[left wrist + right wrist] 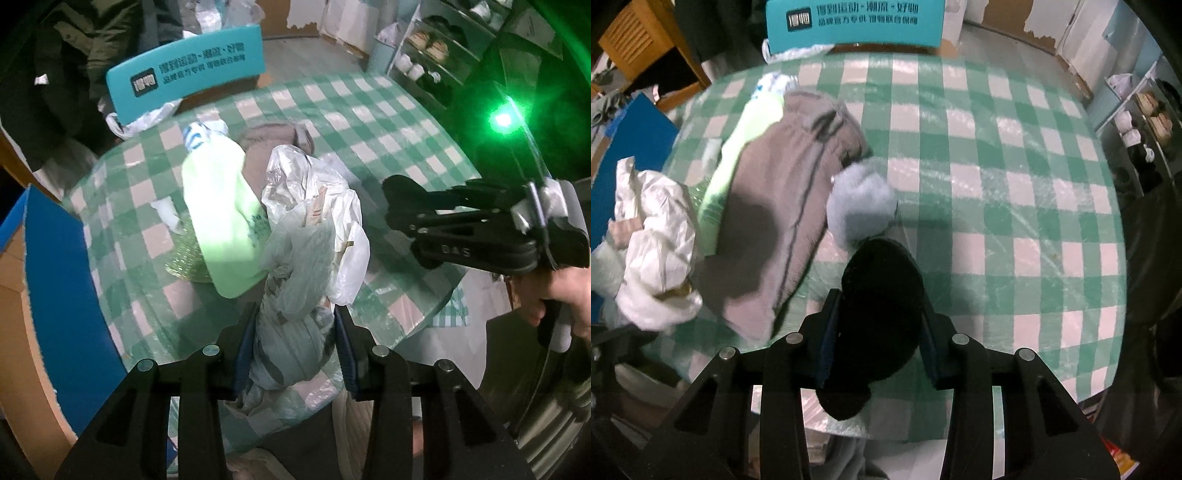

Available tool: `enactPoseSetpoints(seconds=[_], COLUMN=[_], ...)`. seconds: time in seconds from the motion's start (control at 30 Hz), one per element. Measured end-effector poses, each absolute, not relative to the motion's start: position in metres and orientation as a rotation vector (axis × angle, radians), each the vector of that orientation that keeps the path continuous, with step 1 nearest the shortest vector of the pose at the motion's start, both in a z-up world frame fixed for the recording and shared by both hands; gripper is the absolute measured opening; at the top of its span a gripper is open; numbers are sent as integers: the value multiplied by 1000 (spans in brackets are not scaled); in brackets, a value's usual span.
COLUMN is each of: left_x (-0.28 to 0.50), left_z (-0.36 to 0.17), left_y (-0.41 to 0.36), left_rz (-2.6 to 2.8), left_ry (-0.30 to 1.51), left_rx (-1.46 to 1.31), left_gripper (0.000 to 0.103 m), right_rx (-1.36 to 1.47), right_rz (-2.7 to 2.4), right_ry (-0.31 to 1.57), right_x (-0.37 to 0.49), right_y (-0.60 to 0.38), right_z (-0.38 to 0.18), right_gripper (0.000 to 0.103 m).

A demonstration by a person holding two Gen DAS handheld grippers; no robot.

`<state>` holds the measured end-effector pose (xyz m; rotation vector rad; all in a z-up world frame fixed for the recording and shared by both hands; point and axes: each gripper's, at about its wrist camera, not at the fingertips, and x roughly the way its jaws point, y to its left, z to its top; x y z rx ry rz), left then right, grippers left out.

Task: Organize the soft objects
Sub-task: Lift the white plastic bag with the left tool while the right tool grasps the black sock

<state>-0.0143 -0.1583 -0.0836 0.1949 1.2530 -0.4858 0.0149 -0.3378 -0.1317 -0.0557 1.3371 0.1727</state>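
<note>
The black soft item (879, 317) sits pinched in the right claw (879, 354) above the worktop's near edge; the left claw (295, 354) clamps a crumpled plastic bag bundle (310, 236) near its near-left edge. Loose plastic may slip free or drag the green bottle (218, 206) beside it. The worktop (1015, 184), under green-checked cloth, also carries a grey garment (783, 206); shelves of shoes (432, 48) stand beyond.

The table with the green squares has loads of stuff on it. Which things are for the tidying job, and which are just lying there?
For the job:
- plastic bag bundle, held in the left tool
- black soft thing, held in the right tool
- grey-brown cloth
- fluffy blue ball

Just lying about:
- teal sign
- shoe rack
- checked table
</note>
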Motion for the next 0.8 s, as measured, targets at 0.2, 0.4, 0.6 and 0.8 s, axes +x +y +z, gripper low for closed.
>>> enactPoseSetpoints(seconds=[0.2, 0.4, 0.6, 0.8], left_x=[-11, -5, -2, -2], left_z=[-68, -52, -40, -30], left_y=[-144, -128, -113, -97], left_rz=[-458, -426, -379, -362], left_ry=[1205, 1170, 1137, 1120], left_rx=[181, 157, 160, 141], left_gripper=[40, 40, 40, 40], right_rx=[-54, -57, -74, -83], right_rz=[184, 212, 243, 278], right_ry=[1287, 1247, 1203, 1160], right_x=[16, 16, 16, 13], right_y=[-330, -329, -319, -304], right_z=[-110, -88, -64, -44], right_gripper=[38, 38, 38, 38])
